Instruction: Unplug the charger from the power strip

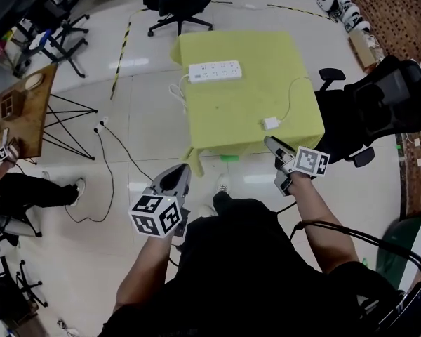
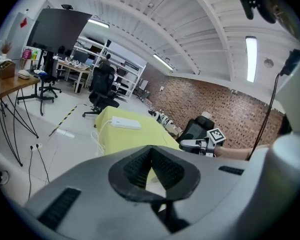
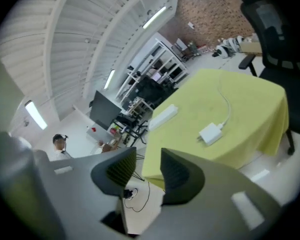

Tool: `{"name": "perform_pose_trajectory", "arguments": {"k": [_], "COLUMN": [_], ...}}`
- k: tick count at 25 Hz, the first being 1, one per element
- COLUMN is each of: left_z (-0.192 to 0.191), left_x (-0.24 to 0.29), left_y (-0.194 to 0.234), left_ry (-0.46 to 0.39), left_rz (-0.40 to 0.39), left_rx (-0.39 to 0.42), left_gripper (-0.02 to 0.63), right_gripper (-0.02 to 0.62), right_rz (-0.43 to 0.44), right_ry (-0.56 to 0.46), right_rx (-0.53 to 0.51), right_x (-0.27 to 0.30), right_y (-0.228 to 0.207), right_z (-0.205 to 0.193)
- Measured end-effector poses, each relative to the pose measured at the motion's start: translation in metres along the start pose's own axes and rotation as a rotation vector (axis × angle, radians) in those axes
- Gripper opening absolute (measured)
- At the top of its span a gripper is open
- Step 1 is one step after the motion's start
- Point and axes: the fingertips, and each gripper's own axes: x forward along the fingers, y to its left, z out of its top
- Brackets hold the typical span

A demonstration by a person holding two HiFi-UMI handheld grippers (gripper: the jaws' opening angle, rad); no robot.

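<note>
head view first: the yellow table (image 1: 217, 128) is carrying everything. the white power strip (image 1: 215, 70) is lying by the far edge, toward the far left corner. the charger (image 1: 271, 123) is sitting well apart from it, close to the near edge toward the near right corner, with nothing plugged into the strip as far as i can see. its thin white cable (image 1: 292, 93) is curling away toward the right edge. the left gripper (image 1: 174, 181) is hanging off the near left corner, above the floor, and the right gripper (image 1: 274, 146) is hovering just past the near edge, near the charger but not touching it.

left gripper view now: the tongs are clenched, ribbed tips meeting, and nothing is sitting between them. the strip (image 2: 125, 123) is showing far ahead on the table.

right gripper view: these tongs are released, pads standing apart with only floor showing through the gap. the charger (image 3: 210, 133) is lying ahead, up and to the right of the jaws, plug end pointing along the table's near edge.

judging the handling: that charger is looking like a small, light, rigid plastic block with smooth sides, so it is likely to skid if nudged. the two flat faces of the body are looking like the place to pinch; the cable is soft and is offering no control.
</note>
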Motion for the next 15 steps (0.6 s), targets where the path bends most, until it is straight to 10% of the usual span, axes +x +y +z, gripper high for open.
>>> {"name": "perform_pose_trajectory", "arguments": {"k": [3,15], "left_z": [-0.013,-0.030], "left_x": [-0.010,-0.030], "left_y": [-0.015,-0.048], "left_ry": [-0.002,-0.039], "left_rz": [-0.020,0.007], "left_rx": [0.021,0.040], "left_gripper": [0.005,0.005], "right_gripper": [0.003,0.002], "right_rz": [0.111,0.285], "right_ry": [-0.027,-0.068], "right_rx": [-0.092,-0.290], "right_x": [-0.023,-0.064], "right_y": [0.048,0.146], "right_z": [-0.008,-0.007]}}
